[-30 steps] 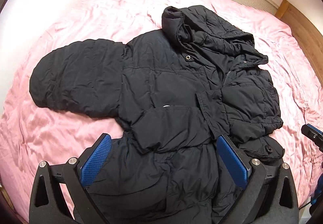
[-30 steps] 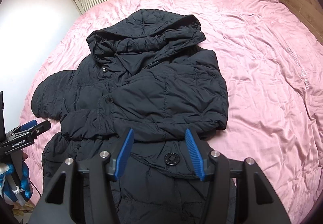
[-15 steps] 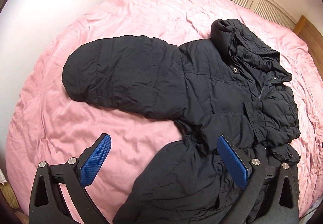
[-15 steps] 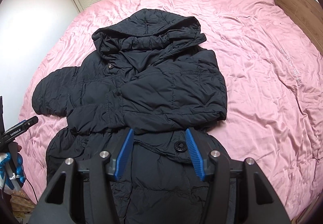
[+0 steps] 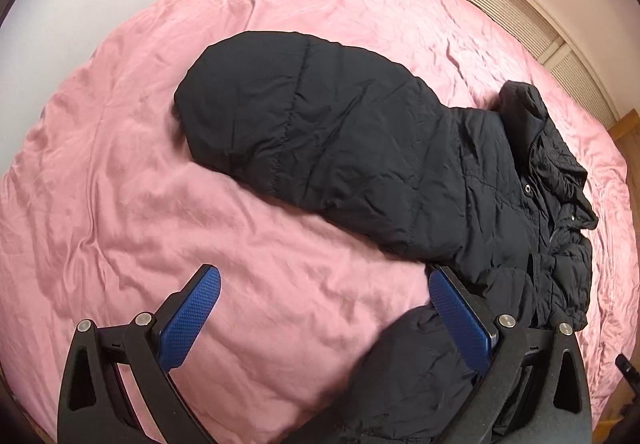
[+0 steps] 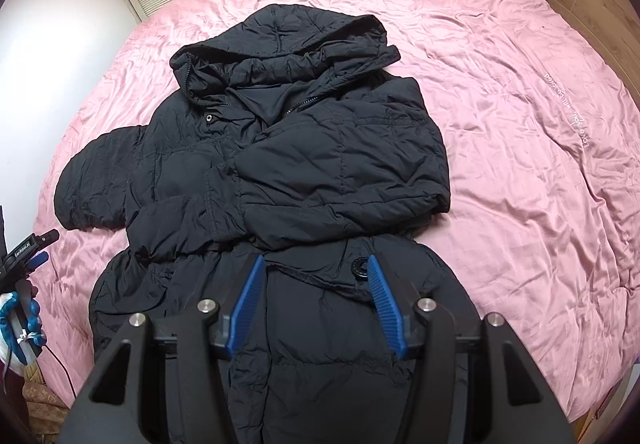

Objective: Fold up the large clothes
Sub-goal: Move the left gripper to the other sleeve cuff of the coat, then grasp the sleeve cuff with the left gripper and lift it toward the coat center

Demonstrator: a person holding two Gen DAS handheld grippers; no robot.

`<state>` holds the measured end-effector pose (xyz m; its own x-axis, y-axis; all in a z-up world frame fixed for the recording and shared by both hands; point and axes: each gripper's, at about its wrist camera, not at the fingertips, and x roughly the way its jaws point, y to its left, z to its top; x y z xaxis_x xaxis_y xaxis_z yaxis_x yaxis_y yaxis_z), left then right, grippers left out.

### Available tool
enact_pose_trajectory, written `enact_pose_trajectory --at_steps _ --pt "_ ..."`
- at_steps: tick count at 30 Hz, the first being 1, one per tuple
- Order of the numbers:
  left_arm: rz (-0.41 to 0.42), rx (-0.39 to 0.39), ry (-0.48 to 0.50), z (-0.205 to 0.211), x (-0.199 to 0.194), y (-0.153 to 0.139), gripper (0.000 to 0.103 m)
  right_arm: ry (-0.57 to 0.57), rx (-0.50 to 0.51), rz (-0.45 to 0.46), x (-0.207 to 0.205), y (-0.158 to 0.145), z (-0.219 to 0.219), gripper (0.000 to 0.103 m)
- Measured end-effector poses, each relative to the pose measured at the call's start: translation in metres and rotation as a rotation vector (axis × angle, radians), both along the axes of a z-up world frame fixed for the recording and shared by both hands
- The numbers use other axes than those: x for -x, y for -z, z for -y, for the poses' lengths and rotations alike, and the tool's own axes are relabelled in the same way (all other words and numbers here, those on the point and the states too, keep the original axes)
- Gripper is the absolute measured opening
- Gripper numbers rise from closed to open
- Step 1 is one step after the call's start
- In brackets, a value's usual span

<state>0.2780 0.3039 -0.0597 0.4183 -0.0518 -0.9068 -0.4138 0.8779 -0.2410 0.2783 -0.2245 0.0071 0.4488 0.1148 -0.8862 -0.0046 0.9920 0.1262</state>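
Black hooded coat spread on a pink bed, with two grippers above it.

In the right wrist view the coat fills the centre, hood at the top, one sleeve folded across the chest. The right gripper, low centre, has fingers apart over the hem, holding nothing. In the left wrist view the other sleeve lies outstretched mid-frame; the left gripper, at the bottom, has fingers wide apart and empty above the bed.
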Motion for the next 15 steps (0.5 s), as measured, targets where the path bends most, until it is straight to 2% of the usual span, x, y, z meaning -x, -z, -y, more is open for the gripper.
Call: enact_pose_trajectory --at_steps 5,11,15 --pt "0.019 0.080 -0.104 -0.049 -0.012 0.015 0.102 0.033 0.014 -0.026 0.002 0.009 0.001 0.053" --pt "0.026 0.097 -0.163 -0.092 -0.031 0.025 0.102 0.074 0.037 -0.059 0.010 0.019 0.005 0.053" --pt "0.045 0.148 -0.213 -0.121 -0.036 0.033 0.102 0.100 0.047 -0.073 0.012 0.022 0.007 0.053"
